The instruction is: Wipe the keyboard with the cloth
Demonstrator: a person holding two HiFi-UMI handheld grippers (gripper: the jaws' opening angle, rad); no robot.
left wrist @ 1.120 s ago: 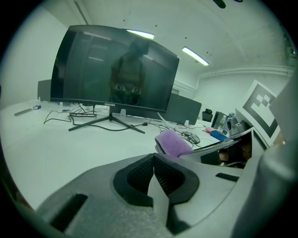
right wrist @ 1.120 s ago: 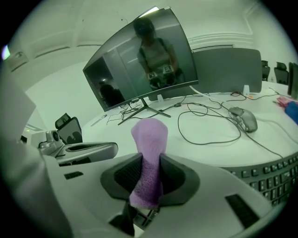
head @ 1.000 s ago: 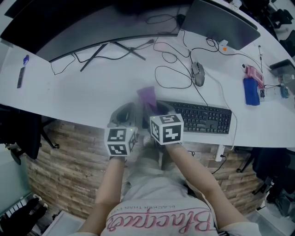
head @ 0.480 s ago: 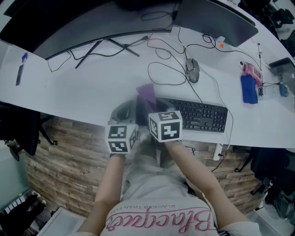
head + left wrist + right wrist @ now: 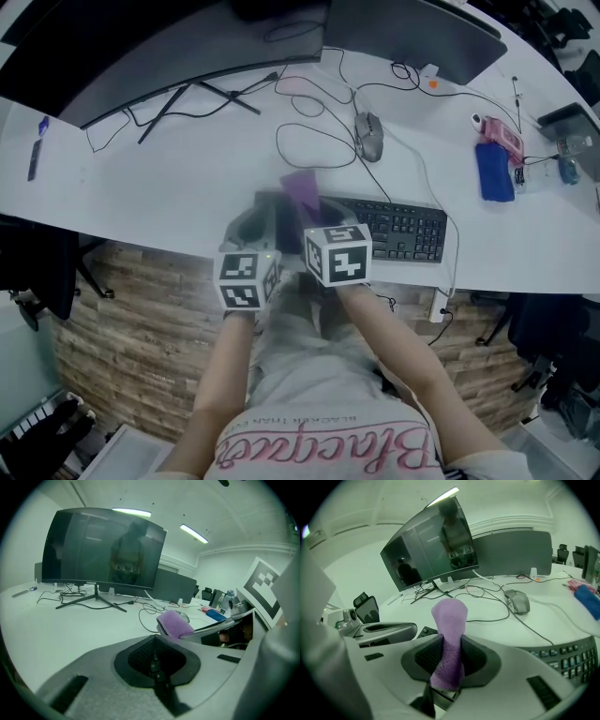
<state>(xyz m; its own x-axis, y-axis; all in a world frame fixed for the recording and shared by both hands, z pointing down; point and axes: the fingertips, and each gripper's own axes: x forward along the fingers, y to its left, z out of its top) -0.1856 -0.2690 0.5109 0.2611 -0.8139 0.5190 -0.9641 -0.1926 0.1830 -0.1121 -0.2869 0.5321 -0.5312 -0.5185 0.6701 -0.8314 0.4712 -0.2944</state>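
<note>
The right gripper [image 5: 449, 653] is clamped on a fuzzy purple cloth [image 5: 450, 616], while the left gripper [image 5: 156, 660] is pressed closed on nothing. The cloth is held at the left end of the flat black keyboard [image 5: 398, 228], which is laid on the curved white desk [image 5: 169, 178]

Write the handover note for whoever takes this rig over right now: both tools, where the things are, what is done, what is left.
Right tool: shut on the purple cloth, which sticks out past the jaws.
Left tool: shut, empty, close beside the right one at the near edge of the white desk.
Keyboard: flat on the desk, with the cloth over its left end; mouse behind it.
Done: cloth in grip, at the keyboard. No contact with the keys shows.
Left: lower the cloth onto the keys and wipe across toward the right end.
</note>
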